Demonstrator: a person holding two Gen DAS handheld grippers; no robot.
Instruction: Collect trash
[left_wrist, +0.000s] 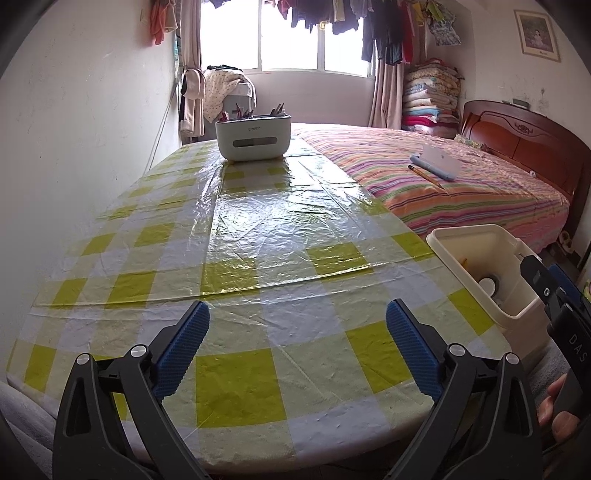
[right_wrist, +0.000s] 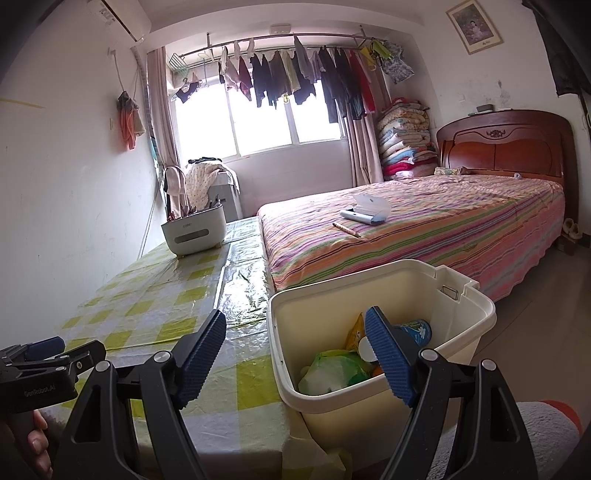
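A cream trash bin (right_wrist: 388, 280) stands at the right edge of the table with the yellow-checked plastic cloth (left_wrist: 258, 229). In it lie a green-and-white plastic bag (right_wrist: 332, 369), an orange wrapper (right_wrist: 355, 330) and a blue printed cup (right_wrist: 415, 330). My right gripper (right_wrist: 295, 315) is open and straddles the bin's near left wall, one finger over the cloth and the other above the trash. My left gripper (left_wrist: 298, 308) is open over bare cloth with nothing between its fingers. The left wrist view shows the bin (left_wrist: 491, 266) at its right.
A white-and-grey organizer with pens (left_wrist: 253, 136) stands at the table's far end. A bed with a striped cover (right_wrist: 424, 236) adjoins the table on the right and carries an open pencil case (right_wrist: 365, 212) and a pencil (right_wrist: 346, 229). A wall runs along the table's left side.
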